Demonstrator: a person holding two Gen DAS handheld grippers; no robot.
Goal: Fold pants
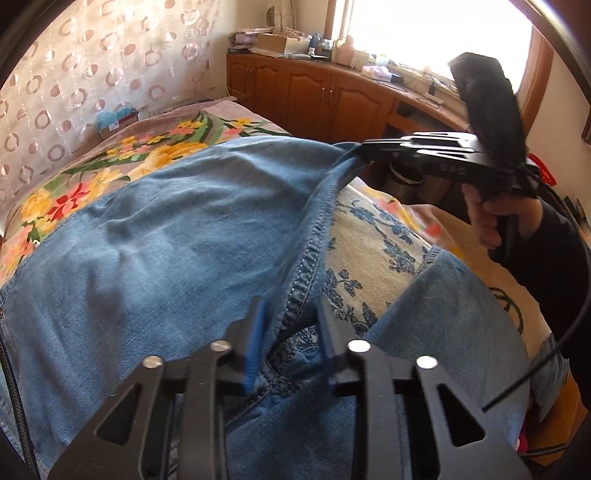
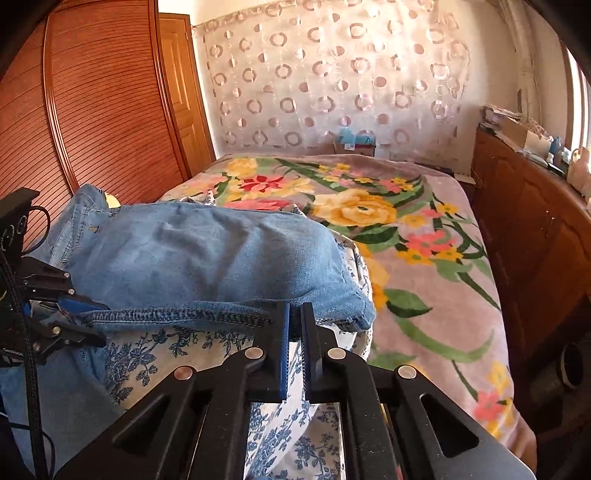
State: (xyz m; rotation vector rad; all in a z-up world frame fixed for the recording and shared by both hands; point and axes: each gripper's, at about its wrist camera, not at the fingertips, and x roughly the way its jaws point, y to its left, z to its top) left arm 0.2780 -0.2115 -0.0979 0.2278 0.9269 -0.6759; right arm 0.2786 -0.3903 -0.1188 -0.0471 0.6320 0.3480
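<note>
- L gripper [image 1: 291,343]: nearest in left wrist view; black fingers w/ blue pads, set apart, the stitched inseam of the jeans [image 1: 155,251] running between them. Seam bunched at the fingers; can't tell if pads actually press it.
- R gripper [image 2: 294,345]: nearest in right wrist view; fingers nearly together, thin gap, pinching the jeans' stitched edge at the tips. In left view it holds the seam's far end raised above the bed, a hand [image 1: 491,218] on its handle.
- Jeans: blue denim, one leg lifted and draped over toward the person's left, seam stretched taut betw. both grippers; the rest lies flat on the bed, second leg at lower right of left view.
- Blue-floral sheet [image 2: 177,350]: cream w/ blue flower print, directly under jeans, rumpled, exposed beneath raised seam.
- Floral blanket [image 2: 424,266]: mauve ground, lg yellow/red/pink flowers, green leaves; covers bed beyond and beside the sheet.
- Black cable [image 1: 554,354]: loops at right edge, left view.
- Small box [image 2: 354,146]: at bed head, teal item on top, against wall.
- Ring-pattern curtain [image 2: 332,81]: pale, covers far wall.
- Wood cabinets [image 1: 314,96]: along window side; top cluttered w/ boxes, bottles, misc.
- Window [image 1: 436,33]: bright, overexposed.
- Slatted wood door [image 2: 103,99]: reddish, left of bed; panelled door next to it.
</note>
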